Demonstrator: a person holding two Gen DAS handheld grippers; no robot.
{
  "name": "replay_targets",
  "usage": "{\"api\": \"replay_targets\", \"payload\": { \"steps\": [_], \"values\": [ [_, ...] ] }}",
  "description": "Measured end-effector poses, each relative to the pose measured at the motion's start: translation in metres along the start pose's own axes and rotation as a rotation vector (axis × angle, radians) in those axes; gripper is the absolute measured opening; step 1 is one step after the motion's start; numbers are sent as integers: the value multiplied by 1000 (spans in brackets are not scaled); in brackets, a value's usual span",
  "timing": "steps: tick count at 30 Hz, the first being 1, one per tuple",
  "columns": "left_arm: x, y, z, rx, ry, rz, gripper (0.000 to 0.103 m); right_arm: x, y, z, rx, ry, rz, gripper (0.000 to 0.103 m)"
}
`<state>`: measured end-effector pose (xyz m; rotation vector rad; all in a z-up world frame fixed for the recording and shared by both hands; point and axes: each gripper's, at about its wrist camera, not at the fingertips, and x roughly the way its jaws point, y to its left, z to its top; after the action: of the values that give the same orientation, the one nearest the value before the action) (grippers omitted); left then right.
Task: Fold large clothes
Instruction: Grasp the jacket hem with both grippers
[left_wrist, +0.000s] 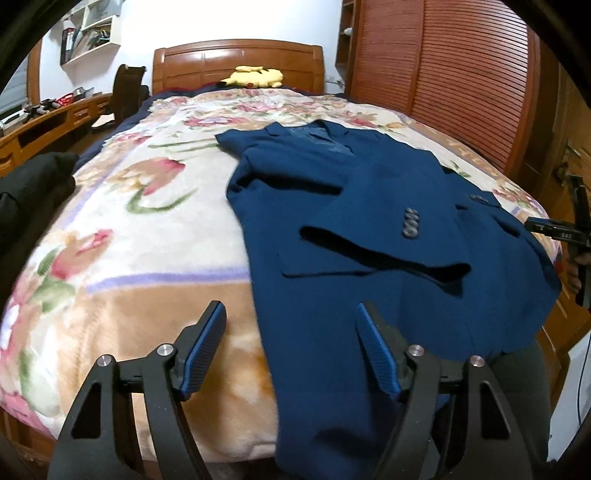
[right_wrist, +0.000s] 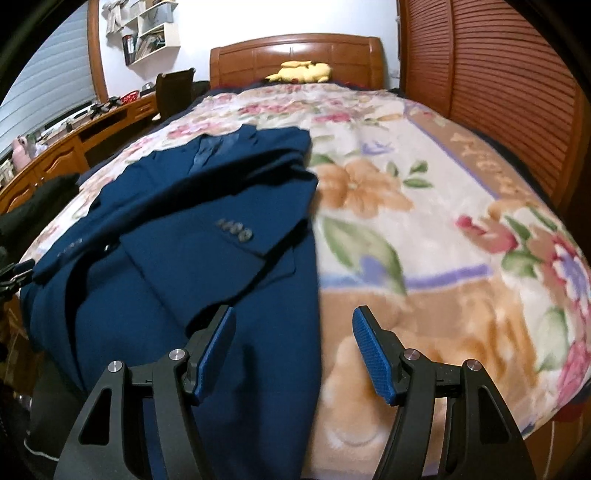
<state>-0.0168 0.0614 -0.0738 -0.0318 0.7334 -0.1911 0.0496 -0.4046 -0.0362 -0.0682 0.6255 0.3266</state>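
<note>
A dark blue suit jacket (left_wrist: 369, 229) lies face up on the floral blanket (left_wrist: 147, 229), both sleeves folded across its front, its hem hanging over the bed's foot edge. My left gripper (left_wrist: 291, 317) is open and empty above the jacket's left hem edge. The right gripper shows at the right edge of the left wrist view (left_wrist: 554, 230). In the right wrist view the jacket (right_wrist: 177, 266) lies left of centre, and my right gripper (right_wrist: 293, 325) is open and empty above its right hem edge and the blanket (right_wrist: 424, 258).
A yellow plush toy (left_wrist: 255, 78) rests by the wooden headboard (left_wrist: 236, 62). A slatted wooden wardrobe (left_wrist: 461, 74) stands along the right. A wooden desk (left_wrist: 48, 122) and a dark chair (left_wrist: 127, 92) are left. A black garment (left_wrist: 37, 184) lies at the bed's left edge.
</note>
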Motion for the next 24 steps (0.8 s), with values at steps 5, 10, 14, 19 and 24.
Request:
{"api": "replay_targets", "payload": {
  "steps": [5,10,14,19,24],
  "values": [
    [-1,0,-3,-3,-2,-13,62,6,5,-7,-29,32,30,68],
    [-4,1,-8,-24,1,-65,49,15,8,-12,-51,46,52,64],
    [-5,0,-11,-17,8,-76,45,20,9,-12,-57,53,77,50],
    [-4,-4,-13,13,41,-81,45,21,11,-12,-68,58,96,31],
    [-5,-5,-10,16,57,-93,28,20,14,-10,-72,46,88,12]
  ]
}}
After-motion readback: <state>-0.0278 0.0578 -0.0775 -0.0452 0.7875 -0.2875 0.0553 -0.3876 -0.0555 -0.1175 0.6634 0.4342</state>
